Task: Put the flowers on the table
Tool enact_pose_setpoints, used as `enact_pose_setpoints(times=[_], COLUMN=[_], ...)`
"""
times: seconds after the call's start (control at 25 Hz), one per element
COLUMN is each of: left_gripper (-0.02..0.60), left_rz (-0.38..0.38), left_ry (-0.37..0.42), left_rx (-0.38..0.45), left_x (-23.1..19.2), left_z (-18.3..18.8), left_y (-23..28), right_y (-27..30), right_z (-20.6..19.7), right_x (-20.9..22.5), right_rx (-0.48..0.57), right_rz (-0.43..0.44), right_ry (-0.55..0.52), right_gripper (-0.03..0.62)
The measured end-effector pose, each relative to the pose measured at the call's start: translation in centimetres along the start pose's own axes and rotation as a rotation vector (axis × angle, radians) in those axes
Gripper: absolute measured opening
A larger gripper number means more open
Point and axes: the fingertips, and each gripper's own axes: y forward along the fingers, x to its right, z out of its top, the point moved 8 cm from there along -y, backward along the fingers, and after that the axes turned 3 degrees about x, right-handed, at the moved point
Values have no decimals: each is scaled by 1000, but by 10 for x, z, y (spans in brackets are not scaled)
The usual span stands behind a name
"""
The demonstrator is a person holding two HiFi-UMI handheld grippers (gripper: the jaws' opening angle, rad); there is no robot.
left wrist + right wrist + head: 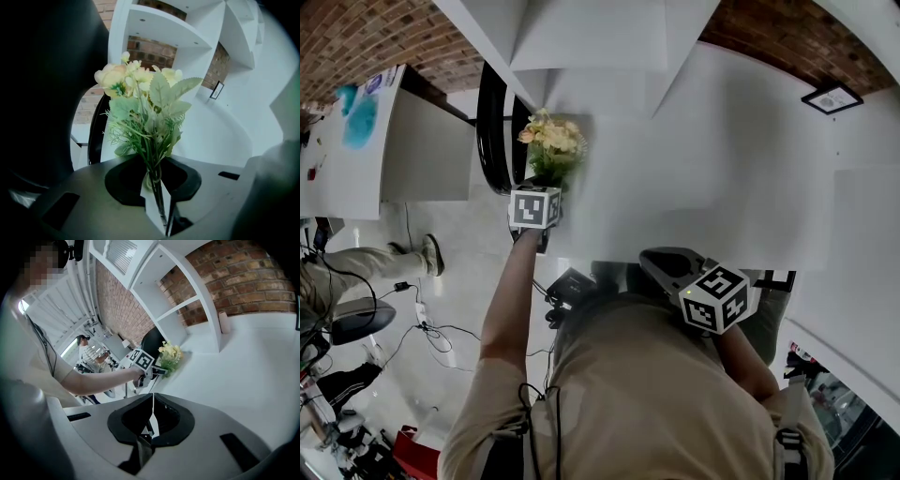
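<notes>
A white table (722, 169) spreads below brick walls (356, 37). Over its far left edge the left gripper (161, 211) pinches the stems of an upright cream-and-green artificial flower bouquet (145, 117). The right gripper (151, 427), near, is clenched on nothing. Released this close to the edge, the top-heavy bouquet could topple off.

The white table (722, 169) is broad and mostly bare; 1 white shelf unit (581, 47) rises at its far side; 1 pale cylinder (224, 322) stands upright beside that unit; 1 small black-framed object (832, 97) sits further right.

Flowers (140, 108) — pale yellow blooms, green leaves — upright, stems pinched in left gripper (160, 197).
</notes>
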Motion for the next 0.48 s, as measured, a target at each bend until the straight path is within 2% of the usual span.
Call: enact_pose_setpoints(times=[0.48], left_gripper=[54], left_rz=[6], left_ry=[3], left_rx=[-7], left_x=[-8], left_z=[11], left_y=[11], right_y=[1], right_z=[5], right_x=[6], right_rx=[2], right_rz=[-7], right_ry=[13], right_gripper=[23])
